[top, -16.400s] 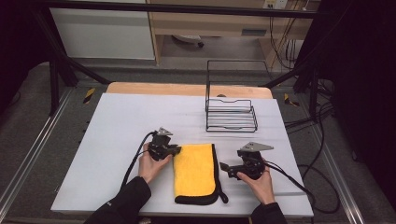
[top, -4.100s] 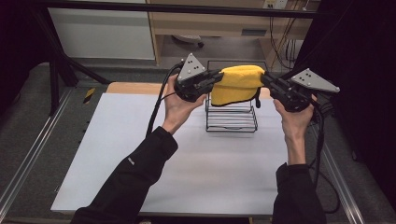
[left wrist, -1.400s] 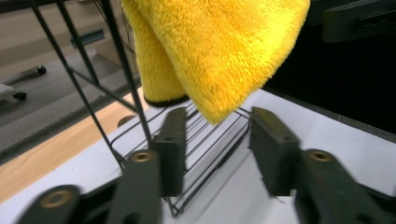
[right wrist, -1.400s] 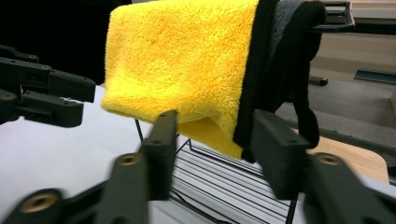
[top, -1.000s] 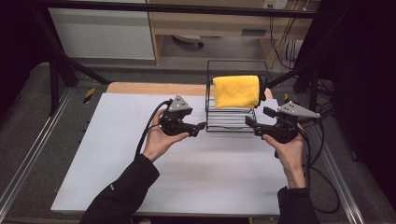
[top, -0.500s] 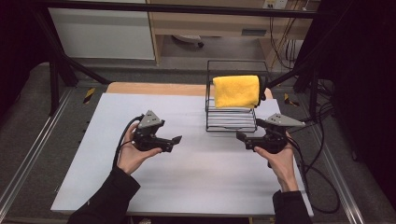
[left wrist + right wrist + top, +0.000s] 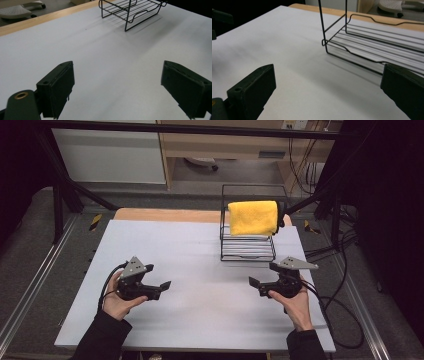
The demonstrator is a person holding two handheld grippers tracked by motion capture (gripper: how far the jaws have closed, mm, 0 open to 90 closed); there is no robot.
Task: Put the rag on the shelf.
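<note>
Yellow towel [image 7: 253,217] draped on wire rack [image 7: 247,249]: soft, light, limp, pinch its hanging corners; left gripper [image 7: 161,289] and right gripper [image 7: 254,283] both spread, empty.

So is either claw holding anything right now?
No. The left claw and right claw are both open and empty; the yellow cloth hangs on the black wire rack.

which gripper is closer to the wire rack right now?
The right gripper: it sits just below the wire rack's front edge, while the left gripper is far off toward the table's left side.
</note>
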